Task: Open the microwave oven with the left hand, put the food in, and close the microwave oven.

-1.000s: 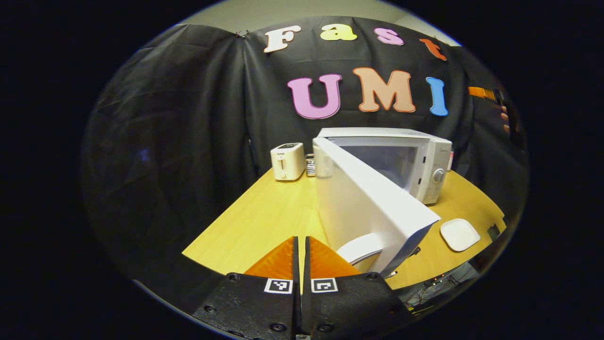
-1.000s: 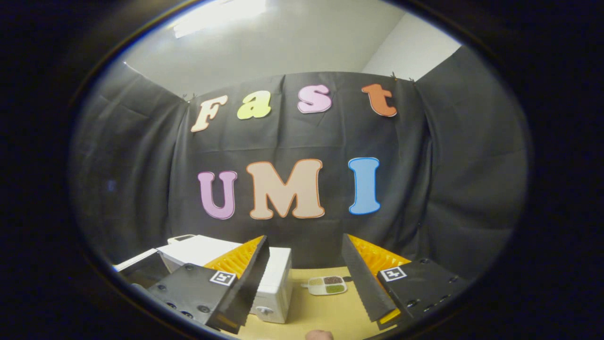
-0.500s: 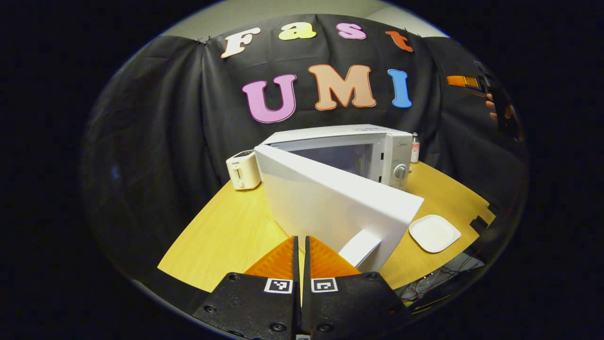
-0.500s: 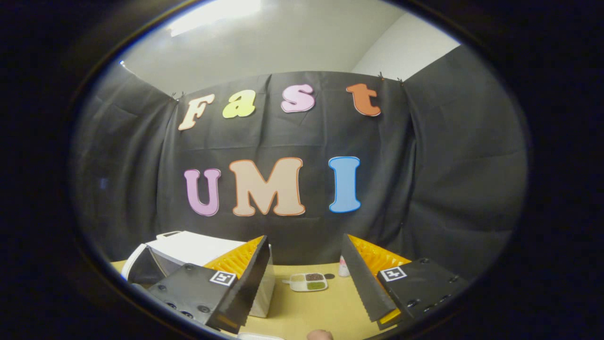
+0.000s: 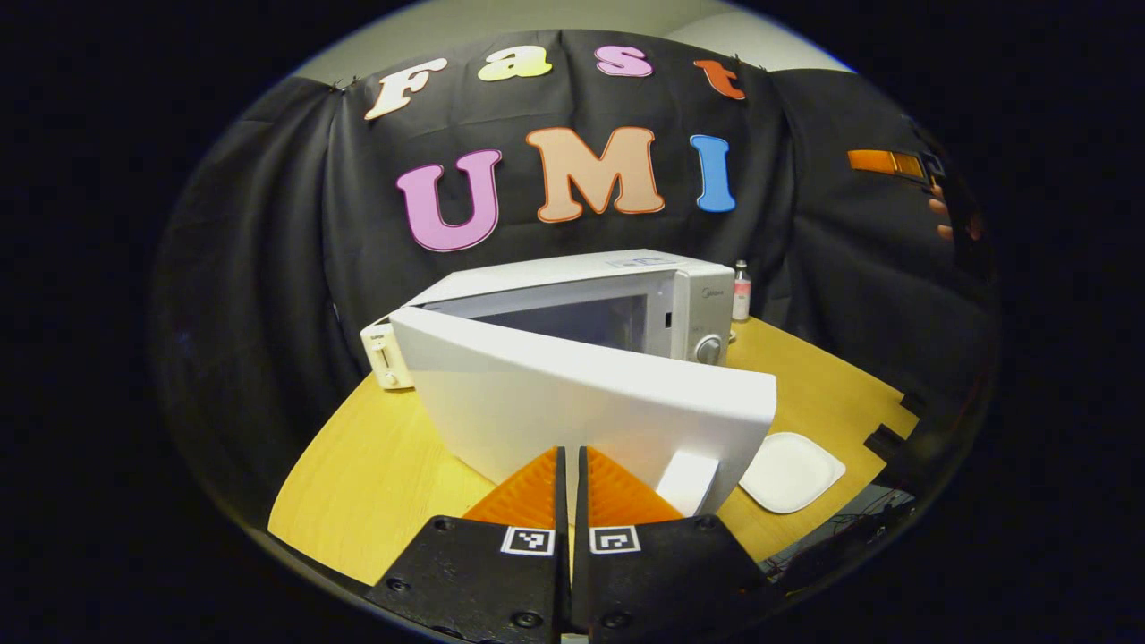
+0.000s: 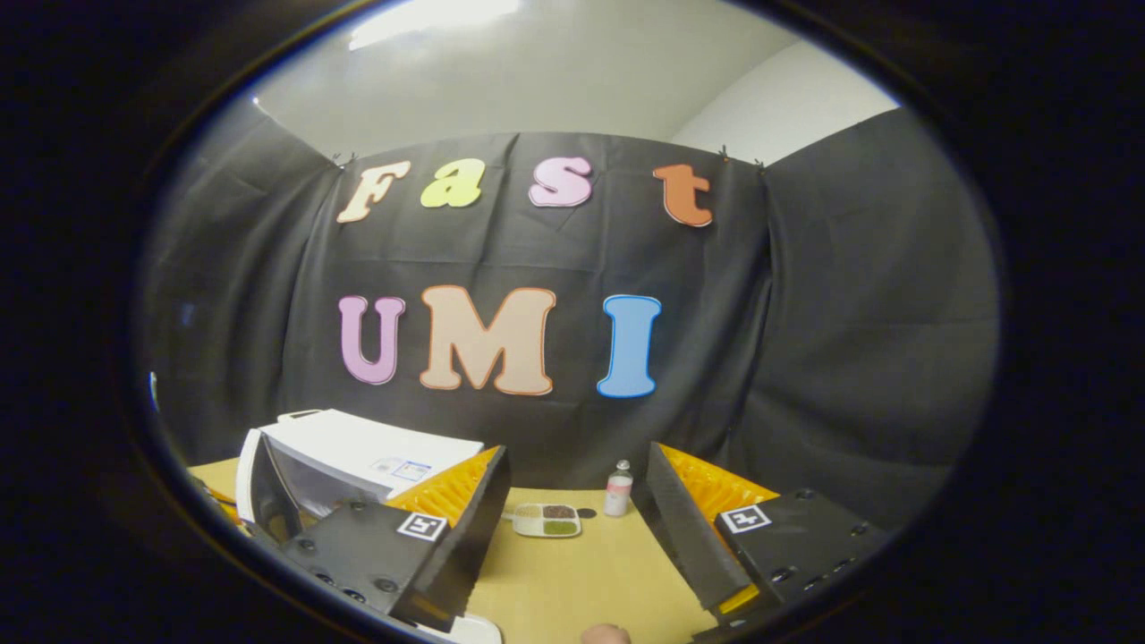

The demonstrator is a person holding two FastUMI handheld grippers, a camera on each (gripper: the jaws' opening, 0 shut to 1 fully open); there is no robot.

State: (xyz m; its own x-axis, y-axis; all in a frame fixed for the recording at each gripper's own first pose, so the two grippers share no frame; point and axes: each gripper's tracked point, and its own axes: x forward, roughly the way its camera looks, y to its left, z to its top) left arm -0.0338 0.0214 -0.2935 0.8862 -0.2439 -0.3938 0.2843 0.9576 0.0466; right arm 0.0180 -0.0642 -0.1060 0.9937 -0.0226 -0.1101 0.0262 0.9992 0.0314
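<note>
In the left gripper view our left gripper (image 5: pixel 571 470) sits at the bottom centre, jaws clenched together on nothing. Right above them the microwave oven (image 5: pixel 626 295) fills the middle of the frame, its door (image 5: pixel 572 402) swung partly open toward us. A white plate (image 5: pixel 789 471) lies on the bench (image 5: pixel 376 465) at lower right, just beside the door's edge. A toaster (image 5: pixel 383 354) peeks out at the door's left.

In the right gripper view our right gripper (image 6: pixel 572 519) has its jaws released, spread wide and gripping nothing. Between them, farther back on the bench, sits the food tray (image 6: pixel 547 520), with a small bottle (image 6: pixel 617 489) near it.
</note>
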